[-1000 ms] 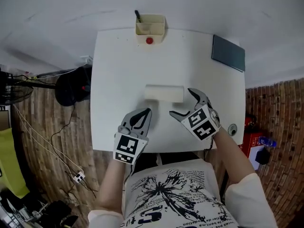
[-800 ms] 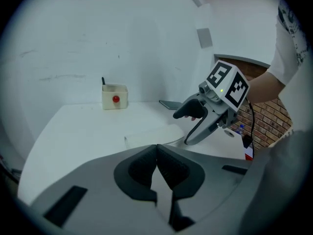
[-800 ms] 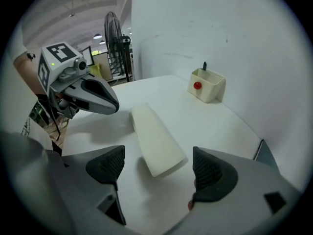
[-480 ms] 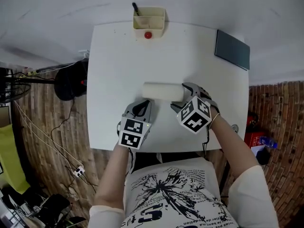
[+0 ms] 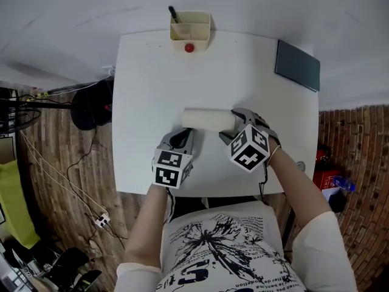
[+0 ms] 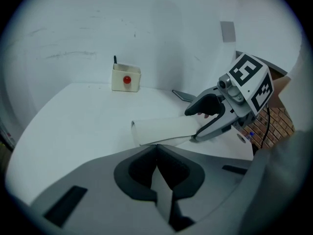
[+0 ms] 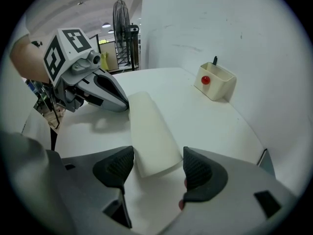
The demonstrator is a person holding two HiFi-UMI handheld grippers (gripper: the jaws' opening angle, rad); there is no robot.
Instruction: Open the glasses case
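On the desk (image 5: 152,90), the right gripper (image 5: 230,125) has descended with jaws closing around the glasses case (image 5: 208,119) at its end, and the left gripper (image 5: 180,137), jaws together, has lowered beside it, apparently bracing for opening.

- My left gripper (image 5: 182,139) points forward and down, its fingers (image 6: 139,168) pressed together with nothing between them.
- My right gripper (image 5: 231,125) tips steeply down. Its fingers (image 7: 115,166) are closing, one on each side of the end of the glasses case (image 5: 206,119), not yet pressing it.
- My left forearm (image 5: 149,224) and right forearm (image 5: 299,187) reach forward from my chest.
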